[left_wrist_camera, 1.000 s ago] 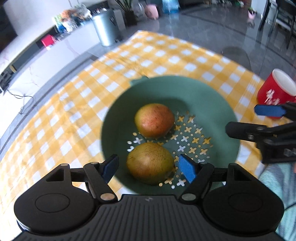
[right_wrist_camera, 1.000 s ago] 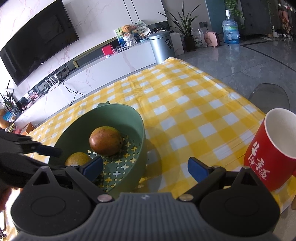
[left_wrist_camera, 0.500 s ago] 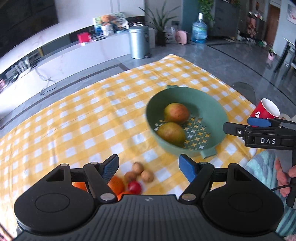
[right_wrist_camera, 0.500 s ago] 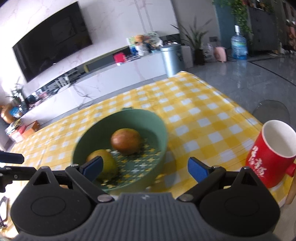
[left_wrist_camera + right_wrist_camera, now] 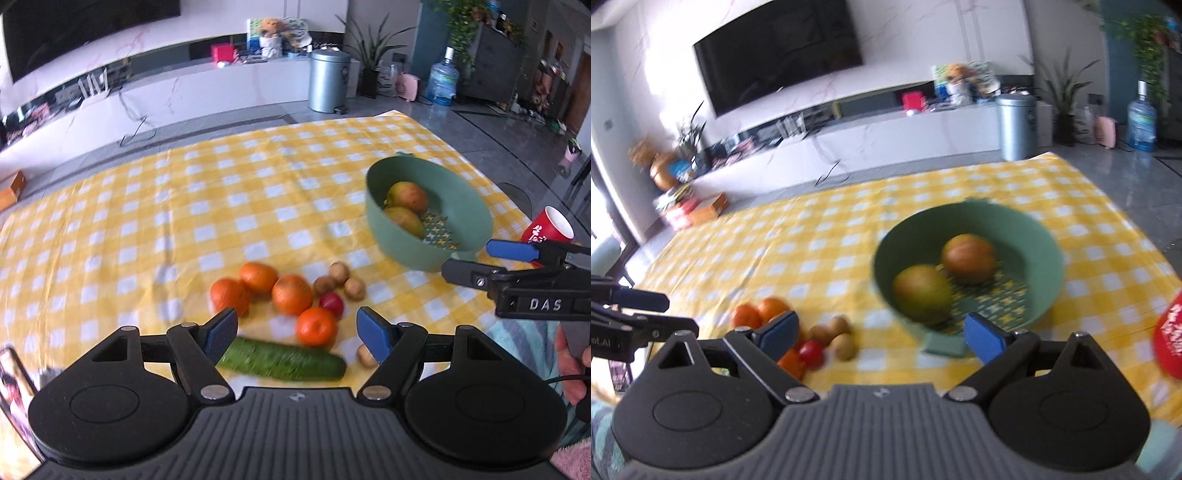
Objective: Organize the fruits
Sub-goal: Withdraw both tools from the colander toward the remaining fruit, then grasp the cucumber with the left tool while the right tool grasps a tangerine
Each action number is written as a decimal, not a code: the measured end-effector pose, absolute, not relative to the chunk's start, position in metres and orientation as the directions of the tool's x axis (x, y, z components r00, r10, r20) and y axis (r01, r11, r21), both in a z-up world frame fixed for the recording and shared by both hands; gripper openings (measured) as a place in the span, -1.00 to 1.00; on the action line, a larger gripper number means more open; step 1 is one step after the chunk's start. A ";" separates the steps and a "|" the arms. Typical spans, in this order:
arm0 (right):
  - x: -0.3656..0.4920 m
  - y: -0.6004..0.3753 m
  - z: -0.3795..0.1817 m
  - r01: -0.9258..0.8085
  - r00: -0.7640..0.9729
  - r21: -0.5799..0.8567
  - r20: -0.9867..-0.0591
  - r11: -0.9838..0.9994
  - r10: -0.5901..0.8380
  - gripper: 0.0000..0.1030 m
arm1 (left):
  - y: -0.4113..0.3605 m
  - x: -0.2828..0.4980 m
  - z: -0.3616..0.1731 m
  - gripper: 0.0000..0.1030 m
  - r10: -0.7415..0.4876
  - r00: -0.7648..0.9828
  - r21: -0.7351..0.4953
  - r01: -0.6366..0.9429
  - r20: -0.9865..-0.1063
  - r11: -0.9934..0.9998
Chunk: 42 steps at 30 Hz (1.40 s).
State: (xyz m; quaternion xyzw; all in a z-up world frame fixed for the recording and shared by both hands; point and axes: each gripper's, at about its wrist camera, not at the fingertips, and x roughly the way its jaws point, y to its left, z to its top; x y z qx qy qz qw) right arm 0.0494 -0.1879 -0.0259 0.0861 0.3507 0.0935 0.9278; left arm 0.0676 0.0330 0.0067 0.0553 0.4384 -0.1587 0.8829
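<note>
A green colander bowl [image 5: 467, 206] [image 5: 1038, 236] on the yellow checked cloth holds two mangoes [image 5: 406, 195] [image 5: 967, 258]. To its left lies a pile of several oranges [image 5: 291, 294] [image 5: 768, 308], a small red fruit [image 5: 331, 303] [image 5: 812, 353], small brown fruits [image 5: 340, 272] [image 5: 842, 345] and a cucumber [image 5: 284, 360]. My left gripper [image 5: 297, 336] is open and empty, raised over the near edge of the pile. My right gripper [image 5: 881, 334] is open and empty, short of the bowl; it also shows in the left wrist view [image 5: 513, 258].
A red cup [image 5: 546, 227] [image 5: 1169, 336] stands right of the bowl near the table's right edge. The checked cloth [image 5: 184, 206] covers the table to the far and left. A phone [image 5: 14, 384] lies at the near left corner.
My left gripper has pulled back and up from over the bowl, bringing the fruit pile and cucumber into view. My right gripper has also drawn back and swung left. Both stayed open.
</note>
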 end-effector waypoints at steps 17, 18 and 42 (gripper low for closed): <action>0.069 -0.117 -0.053 -0.229 0.611 0.189 -0.735 0.955 0.293 0.18 | 0.098 0.101 -0.057 0.30 -0.272 0.446 -0.344 -0.089 -0.853 0.935; 0.072 -0.114 -0.056 -0.236 0.598 0.199 -0.741 0.951 0.304 0.09 | 0.100 0.103 -0.062 0.30 -0.278 0.431 -0.360 -0.120 -0.859 0.925; 0.126 -0.090 -0.107 -0.151 0.426 0.406 -0.795 0.901 0.431 -0.13 | 0.097 0.125 -0.102 0.30 -0.287 0.332 -0.391 -0.306 -0.898 0.868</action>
